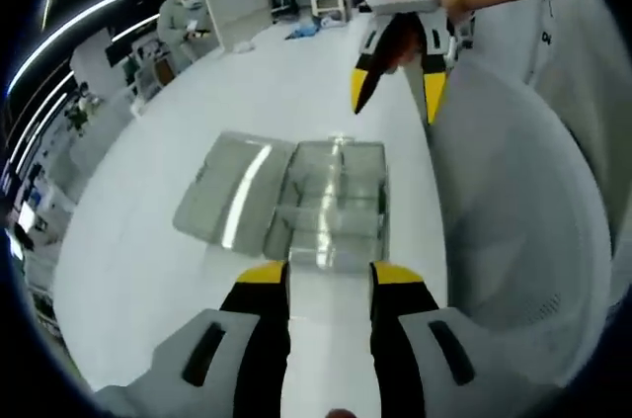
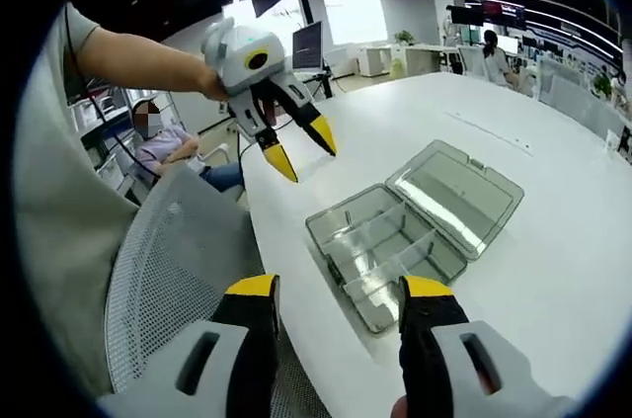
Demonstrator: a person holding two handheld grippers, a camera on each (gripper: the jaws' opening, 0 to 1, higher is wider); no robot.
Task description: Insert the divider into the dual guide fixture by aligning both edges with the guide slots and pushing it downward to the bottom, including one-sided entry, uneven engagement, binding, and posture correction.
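A clear plastic box (image 1: 334,203) lies on the white table (image 1: 148,270) with its lid (image 1: 232,191) folded flat open beside it. In the right gripper view the box (image 2: 387,248) has clear partitions (image 2: 393,262) standing inside; I cannot tell which one is the loose divider. My left gripper (image 1: 329,276) is open just short of the box's near edge, with nothing between its jaws. My right gripper (image 2: 339,290) is open too, near the box's corner at the table edge. Each gripper also hangs above the table in the other's view, the right gripper (image 1: 399,90) and the left gripper (image 2: 298,148), jaws apart.
A grey mesh chair (image 2: 168,270) stands against the table edge and bulks along the right as the chair (image 1: 513,230) in the left gripper view. A seated person (image 2: 173,149) is behind it. Monitors and desks stand at the back. White table surface (image 2: 553,240) extends past the lid.
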